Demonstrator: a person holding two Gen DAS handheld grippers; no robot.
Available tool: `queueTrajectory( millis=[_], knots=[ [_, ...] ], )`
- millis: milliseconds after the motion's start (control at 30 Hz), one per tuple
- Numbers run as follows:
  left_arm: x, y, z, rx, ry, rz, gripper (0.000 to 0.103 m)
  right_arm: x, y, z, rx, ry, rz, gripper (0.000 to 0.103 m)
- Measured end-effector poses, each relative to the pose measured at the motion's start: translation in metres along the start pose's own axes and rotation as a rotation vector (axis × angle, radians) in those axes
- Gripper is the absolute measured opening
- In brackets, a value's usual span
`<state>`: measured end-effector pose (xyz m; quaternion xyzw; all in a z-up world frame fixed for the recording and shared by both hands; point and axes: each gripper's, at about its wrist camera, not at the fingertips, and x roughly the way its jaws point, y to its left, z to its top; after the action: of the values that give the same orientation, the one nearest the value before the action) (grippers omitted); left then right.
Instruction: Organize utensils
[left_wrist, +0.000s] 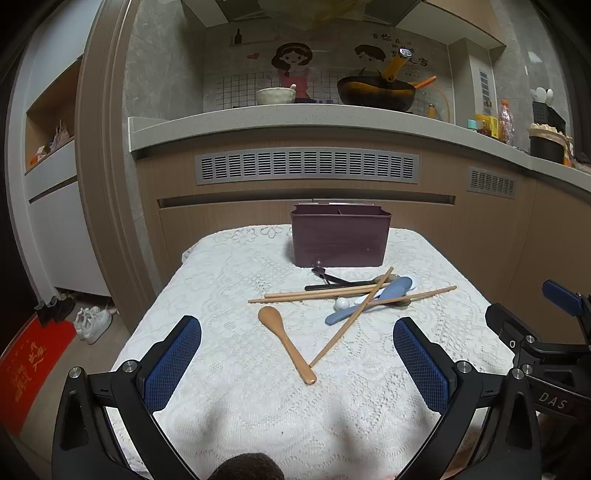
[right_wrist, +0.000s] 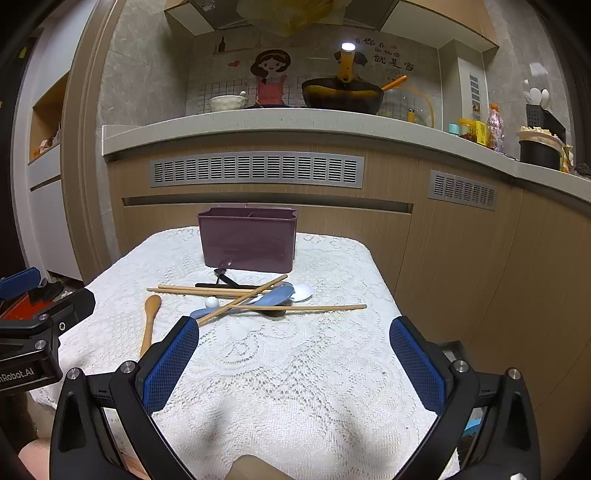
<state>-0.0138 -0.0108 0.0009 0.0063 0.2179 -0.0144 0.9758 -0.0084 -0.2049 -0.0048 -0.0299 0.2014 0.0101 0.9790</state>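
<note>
Both grippers, left gripper (left_wrist: 297, 363) and right gripper (right_wrist: 293, 363), are hovering with jaws wide, empty; crossed chopsticks (left_wrist: 349, 319) risk scattering neighbouring spoons toward the table's far edge.

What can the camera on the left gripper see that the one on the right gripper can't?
Only the left wrist view shows the white sneakers and red mat on the floor, and the whole wooden spoon.

Only the right wrist view shows the cabinet side to the right of the table, running down past the table's edge.

Both show the purple utensil box, the crossed chopsticks, the blue spoon, the lace tablecloth, and their own gripper open and empty: left gripper, right gripper.
</note>
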Motion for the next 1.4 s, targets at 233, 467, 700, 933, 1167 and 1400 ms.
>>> queueTrajectory(
  millis=[233, 467, 700, 933, 1167, 1400],
  knots=[
    [-0.003, -0.003, -0.002, 0.001, 0.0, 0.0, 0.103, -0.001, 0.001, -0.001, 0.0, -0.001, 0.0, 0.103],
    [-0.001, -0.002, -0.001, -0.001, 0.001, 0.0, 0.103, -0.001, 0.0, -0.001, 0.0, 0.001, 0.0, 0.103],
    [0.002, 0.001, 0.0, 0.0, 0.001, 0.001, 0.103, -0.001, 0.0, -0.001, 0.001, 0.001, 0.001, 0.103],
    [-0.006, -0.005, -0.003, 0.0, 0.0, 0.003, 0.103, 0.0, 0.0, -0.001, 0.001, 0.003, 0.001, 0.103],
    [0.0, 0.0, -0.001, -0.001, 0.002, 0.001, 0.103, -0.001, 0.0, 0.0, 0.0, 0.001, 0.001, 0.103],
    [0.0, 0.001, -0.001, 0.0, 0.004, 0.001, 0.103, -0.001, 0.0, 0.0, 0.001, 0.001, 0.001, 0.103]
  ],
)
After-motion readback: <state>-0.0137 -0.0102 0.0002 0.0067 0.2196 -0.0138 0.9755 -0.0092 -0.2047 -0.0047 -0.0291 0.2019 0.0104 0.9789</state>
